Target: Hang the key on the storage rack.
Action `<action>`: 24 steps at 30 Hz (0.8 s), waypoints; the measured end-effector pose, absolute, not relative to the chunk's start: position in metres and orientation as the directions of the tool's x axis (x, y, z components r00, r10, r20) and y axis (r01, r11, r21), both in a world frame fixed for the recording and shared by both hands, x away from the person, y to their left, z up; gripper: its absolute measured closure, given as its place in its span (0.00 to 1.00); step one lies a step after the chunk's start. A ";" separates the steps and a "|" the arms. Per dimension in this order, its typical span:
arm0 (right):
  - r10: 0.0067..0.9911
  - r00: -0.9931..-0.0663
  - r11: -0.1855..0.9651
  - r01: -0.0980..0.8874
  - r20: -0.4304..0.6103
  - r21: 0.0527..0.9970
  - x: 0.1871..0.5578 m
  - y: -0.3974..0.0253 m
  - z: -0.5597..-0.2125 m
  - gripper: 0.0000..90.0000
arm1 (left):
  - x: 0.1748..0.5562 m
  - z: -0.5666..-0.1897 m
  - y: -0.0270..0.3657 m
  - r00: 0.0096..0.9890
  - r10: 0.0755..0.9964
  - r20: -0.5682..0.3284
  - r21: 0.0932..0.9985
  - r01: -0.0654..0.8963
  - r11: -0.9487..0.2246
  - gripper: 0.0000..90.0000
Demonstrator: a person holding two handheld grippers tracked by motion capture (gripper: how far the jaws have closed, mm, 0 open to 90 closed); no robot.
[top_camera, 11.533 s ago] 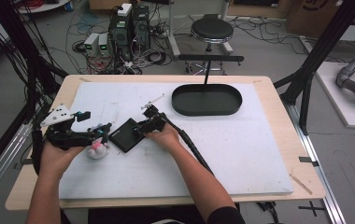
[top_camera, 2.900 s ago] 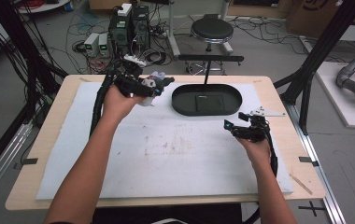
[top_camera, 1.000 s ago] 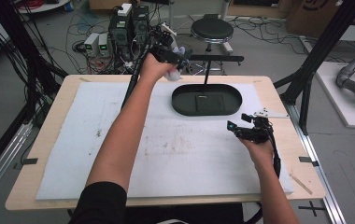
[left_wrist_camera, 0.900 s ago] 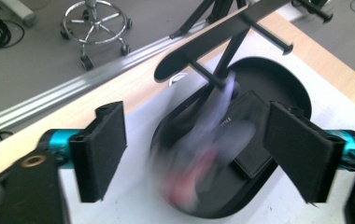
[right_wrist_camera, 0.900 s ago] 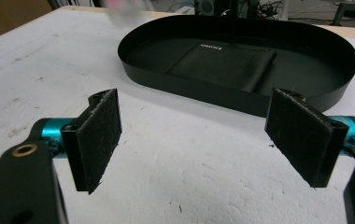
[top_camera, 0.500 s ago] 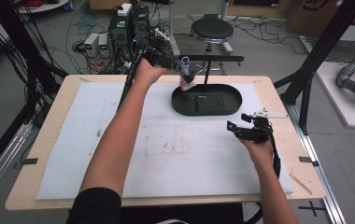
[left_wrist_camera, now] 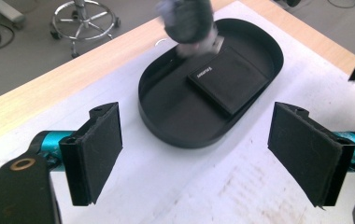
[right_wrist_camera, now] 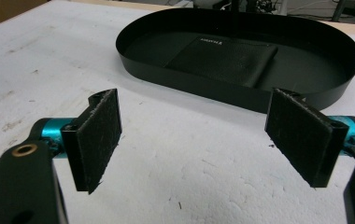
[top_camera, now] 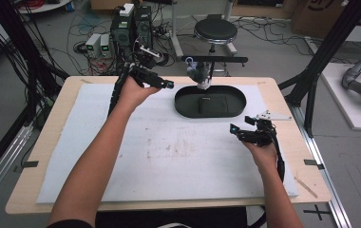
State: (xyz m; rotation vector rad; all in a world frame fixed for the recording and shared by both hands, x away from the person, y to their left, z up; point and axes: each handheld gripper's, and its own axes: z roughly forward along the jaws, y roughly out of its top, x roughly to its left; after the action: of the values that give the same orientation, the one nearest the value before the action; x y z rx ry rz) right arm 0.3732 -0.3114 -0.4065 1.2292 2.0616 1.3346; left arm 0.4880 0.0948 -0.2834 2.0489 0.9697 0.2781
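Observation:
A black oval tray (top_camera: 183, 107) sits at the back of the white mat, with a flat black wallet (top_camera: 211, 103) lying inside it. A small grey and white object (top_camera: 199, 74) is blurred in mid-air over the tray's far rim, and nothing touches it. My left gripper (top_camera: 162, 81) is open, held just left of the tray. In the left gripper view the jaws (left_wrist_camera: 199, 154) stand wide apart, with the tray (left_wrist_camera: 166, 135), wallet (left_wrist_camera: 227, 79) and blurred object (left_wrist_camera: 187, 21) beyond. My right gripper (top_camera: 238, 130) hovers open, right of the tray; its view (right_wrist_camera: 196, 140) faces the tray (right_wrist_camera: 203, 91) and wallet (right_wrist_camera: 224, 56).
The white mat (top_camera: 169, 156) covers most of the wooden table (top_camera: 50, 142). A black bar on a stand (top_camera: 214, 59) crosses just behind the tray. A stool (top_camera: 212, 31), computer boxes (top_camera: 131, 23) and cables stand on the floor beyond. Black frame posts (top_camera: 321, 61) rise at both sides.
My left gripper carried the grey and white object from the table's back left towards the tray and let it go. The object now hangs loose over the far rim. The right gripper stayed put.

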 end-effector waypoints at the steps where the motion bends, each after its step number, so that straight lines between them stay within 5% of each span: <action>1: 0.834 -0.537 0.163 0.460 0.127 0.873 0.373 -0.311 -0.407 0.21 | 0.483 -0.284 0.098 0.679 0.722 -0.136 0.770 0.531 -0.354 0.20; 24: 0.825 -0.551 0.176 0.461 0.125 0.870 0.373 -0.305 -0.408 0.21 | 0.393 -0.350 0.139 0.690 0.715 -0.111 0.801 0.488 -0.346 0.16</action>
State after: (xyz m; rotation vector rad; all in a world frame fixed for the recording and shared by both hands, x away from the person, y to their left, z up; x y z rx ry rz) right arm 0.3735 -0.3052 -0.4077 1.2161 2.0843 1.3293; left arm 0.3928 0.1386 -0.3504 2.0166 0.9240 0.3253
